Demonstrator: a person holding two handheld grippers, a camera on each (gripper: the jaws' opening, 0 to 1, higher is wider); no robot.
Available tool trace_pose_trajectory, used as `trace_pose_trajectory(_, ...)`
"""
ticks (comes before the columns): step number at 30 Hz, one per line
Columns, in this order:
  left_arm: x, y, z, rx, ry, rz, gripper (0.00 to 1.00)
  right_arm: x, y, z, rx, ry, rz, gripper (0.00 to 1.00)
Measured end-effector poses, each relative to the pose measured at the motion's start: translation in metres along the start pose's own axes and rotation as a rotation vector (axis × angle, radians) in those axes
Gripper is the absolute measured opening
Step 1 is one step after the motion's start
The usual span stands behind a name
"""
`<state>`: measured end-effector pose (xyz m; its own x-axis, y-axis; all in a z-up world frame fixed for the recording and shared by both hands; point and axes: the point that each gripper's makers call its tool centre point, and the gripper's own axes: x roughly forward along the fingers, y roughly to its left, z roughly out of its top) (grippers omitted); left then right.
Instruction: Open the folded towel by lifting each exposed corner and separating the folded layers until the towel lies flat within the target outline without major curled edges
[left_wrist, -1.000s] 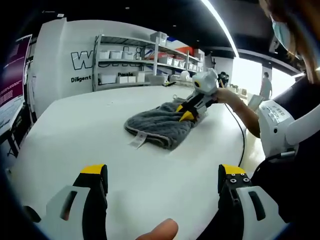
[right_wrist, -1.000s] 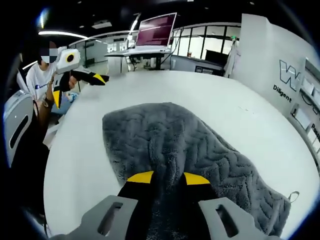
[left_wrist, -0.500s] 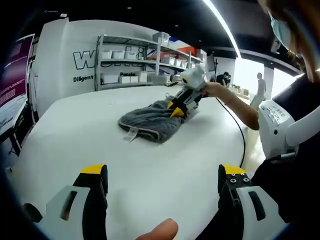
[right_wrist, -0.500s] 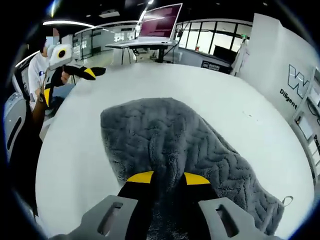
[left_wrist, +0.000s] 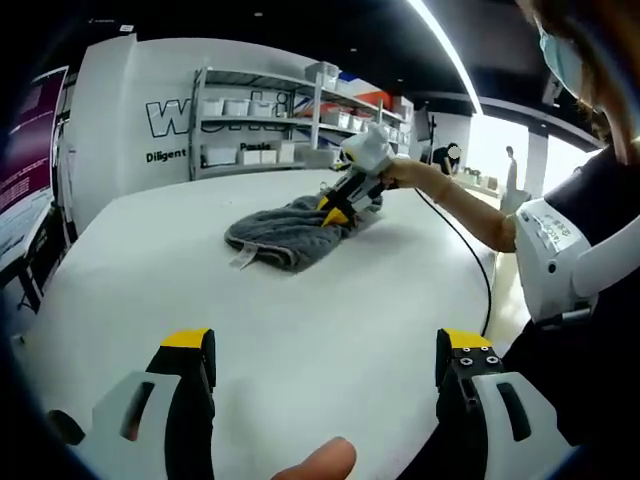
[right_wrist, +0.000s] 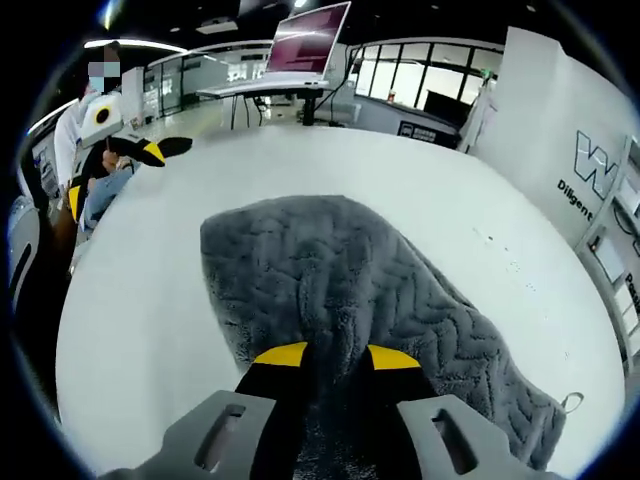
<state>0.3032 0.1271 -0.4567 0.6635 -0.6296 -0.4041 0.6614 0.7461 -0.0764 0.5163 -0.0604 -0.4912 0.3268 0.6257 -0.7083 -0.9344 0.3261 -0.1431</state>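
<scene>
Now right gripper (right_wrist: 330, 356) pinching grey towel (right_wrist: 340, 280), table (right_wrist: 140, 330) beneath

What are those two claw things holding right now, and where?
The right gripper pinches the grey towel at a bunched fold along its near edge. The left gripper is open, holding nothing.

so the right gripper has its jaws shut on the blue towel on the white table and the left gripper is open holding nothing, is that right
Not quite: the towel is grey, not blue, as the right gripper view shows. The rest holds: the right gripper has its jaws shut on it on the white table, and the left gripper is open, holding nothing.
</scene>
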Motion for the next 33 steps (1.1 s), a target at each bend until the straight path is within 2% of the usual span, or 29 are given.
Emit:
trace_pose_trajectory(6,-0.001,0.003,-0.002,-0.013,-0.005,0.009,0.90,0.007,-0.013,0.004,-0.002,0.011,-0.010,0.18)
trace_pose_trajectory(14,-0.004,0.005,-0.006,-0.024,-0.003,0.020,0.90,0.011,-0.019,0.006,-0.034,0.030,-0.015,0.18)
trace_pose_trajectory(22,-0.004,0.008,-0.006,-0.030,-0.003,0.025,0.90,0.009,-0.020,0.006,0.023,0.005,-0.022,0.22)
trace_pose_trajectory(26,-0.003,0.008,-0.006,-0.032,-0.001,0.021,0.90,0.007,-0.019,0.007,0.009,-0.004,-0.043,0.24)
trace_pose_trajectory(30,-0.003,0.009,-0.005,-0.036,-0.001,0.025,0.90,0.003,-0.020,0.009,0.033,-0.035,-0.042,0.32)
trace_pose_trajectory(33,-0.004,0.010,-0.002,-0.049,-0.018,0.027,0.90,-0.002,-0.024,0.008,0.068,-0.055,-0.064,0.43)
